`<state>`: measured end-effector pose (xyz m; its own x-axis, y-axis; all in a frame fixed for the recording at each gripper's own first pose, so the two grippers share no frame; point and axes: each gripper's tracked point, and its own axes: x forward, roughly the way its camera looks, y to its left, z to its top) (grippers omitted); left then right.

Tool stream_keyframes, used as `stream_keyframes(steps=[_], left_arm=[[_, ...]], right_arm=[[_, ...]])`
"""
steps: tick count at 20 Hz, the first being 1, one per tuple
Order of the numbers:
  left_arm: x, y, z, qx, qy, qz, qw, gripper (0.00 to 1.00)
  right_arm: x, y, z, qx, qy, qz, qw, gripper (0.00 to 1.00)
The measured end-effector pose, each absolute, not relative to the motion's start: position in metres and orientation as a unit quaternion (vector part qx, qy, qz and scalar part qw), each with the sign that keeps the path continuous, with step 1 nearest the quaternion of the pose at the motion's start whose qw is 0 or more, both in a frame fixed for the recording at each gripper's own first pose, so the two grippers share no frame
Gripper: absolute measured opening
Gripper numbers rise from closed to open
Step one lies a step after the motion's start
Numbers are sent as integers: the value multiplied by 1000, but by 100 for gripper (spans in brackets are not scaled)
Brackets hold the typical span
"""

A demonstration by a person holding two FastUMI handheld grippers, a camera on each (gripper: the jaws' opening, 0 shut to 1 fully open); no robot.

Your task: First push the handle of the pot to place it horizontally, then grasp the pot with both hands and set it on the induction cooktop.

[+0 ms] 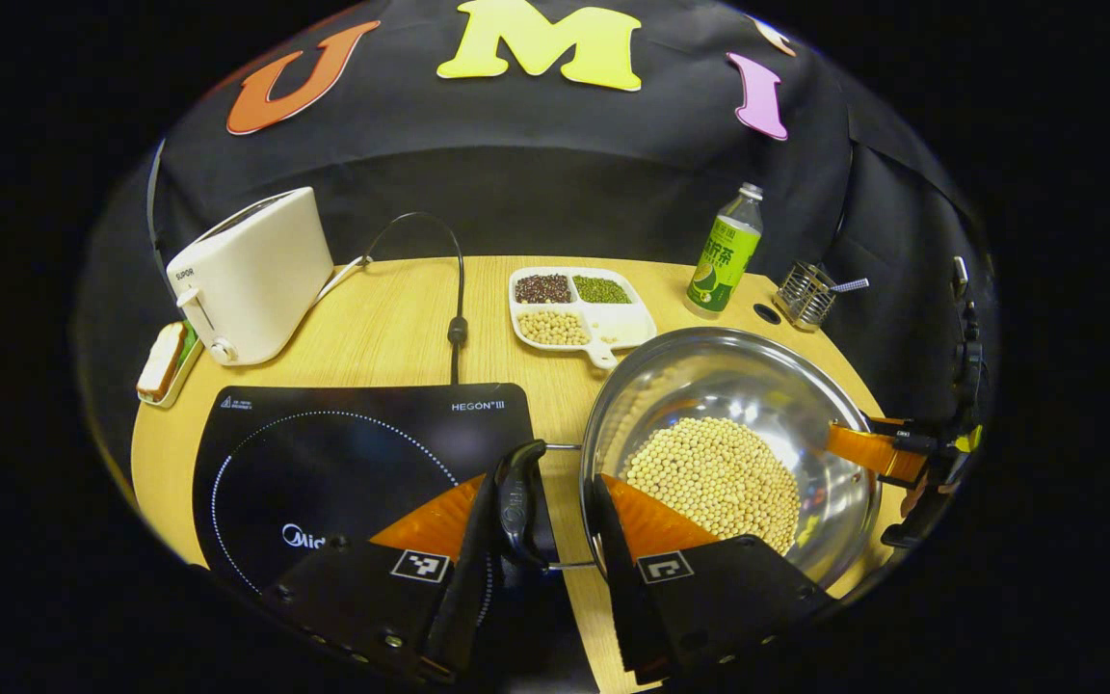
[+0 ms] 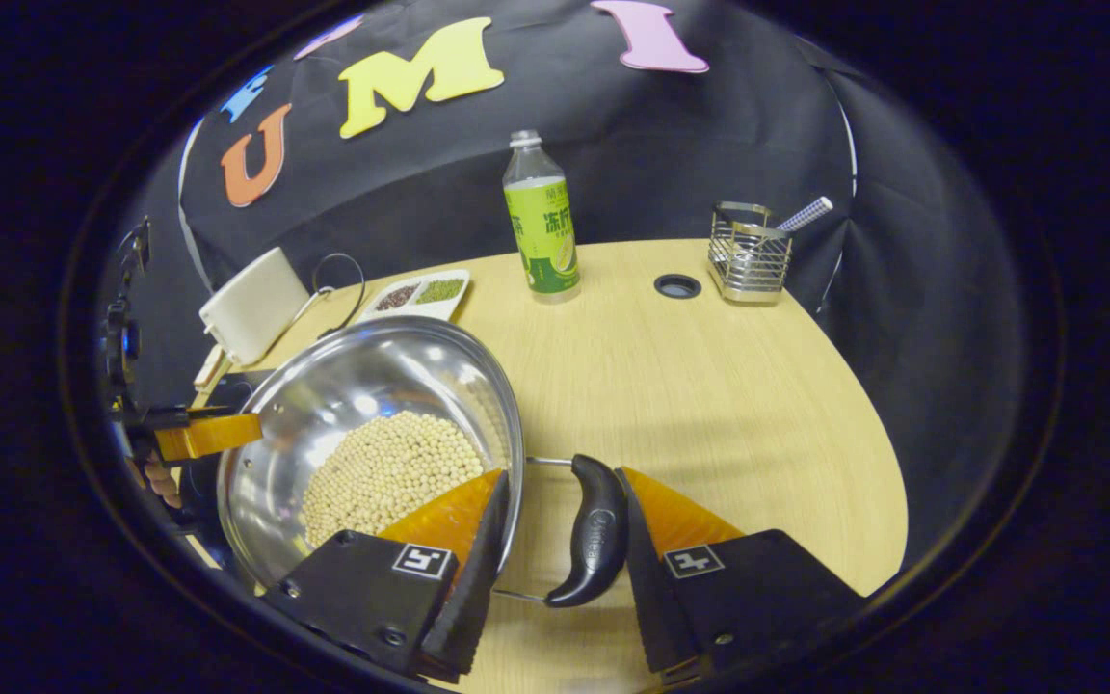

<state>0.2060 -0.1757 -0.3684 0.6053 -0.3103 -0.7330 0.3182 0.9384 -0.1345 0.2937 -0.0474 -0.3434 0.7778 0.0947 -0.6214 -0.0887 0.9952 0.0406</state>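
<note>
Steel pot [image 1: 757, 386] w/ soybeans [image 1: 717, 474] sits on wooden table [image 1: 391, 328], just right of induction cooktop [image 1: 324, 463], not on it. Left gripper [image 1: 547, 511] straddles pot's near-cooktop handle [image 1: 519, 501], jaws part-open; contact unclear. Right gripper [image 2: 560, 525] likewise around the opposite handle [image 2: 594, 530]. Beyond pot: divided tray [image 1: 579, 310], bottle [image 1: 726, 253], wire rack [image 1: 806, 294]. Toaster [image 1: 251, 275] behind cooktop.

table [image 2: 709, 386] | cooktop [image 1: 343, 453] | toaster [image 1: 256, 275] | bottle [image 2: 541, 222] | tray [image 1: 579, 308] | rack [image 2: 750, 253]

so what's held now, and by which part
Seemingly the pot: left gripper and right gripper each straddle a side handle plus rim; actual clamping cannot be told.
</note>
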Motion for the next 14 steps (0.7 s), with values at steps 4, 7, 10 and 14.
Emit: stream_keyframes(steps=[4,7,10,14], left_arm=[[179,-173,-353,-9,406,-181,896,43],[162,-167,-332,-4,390,-182,903,52],[144,-159,-315,-4,383,-179,906,52],[123,-146,-298,-16,386,-173,906,52]], right_arm=[[264,-47,-332,29,340,47,939,61],[241,-44,-318,39,335,53,940,60],[219,-39,-303,32,329,60,942,60],[195,-28,-281,19,317,78,945,58]])
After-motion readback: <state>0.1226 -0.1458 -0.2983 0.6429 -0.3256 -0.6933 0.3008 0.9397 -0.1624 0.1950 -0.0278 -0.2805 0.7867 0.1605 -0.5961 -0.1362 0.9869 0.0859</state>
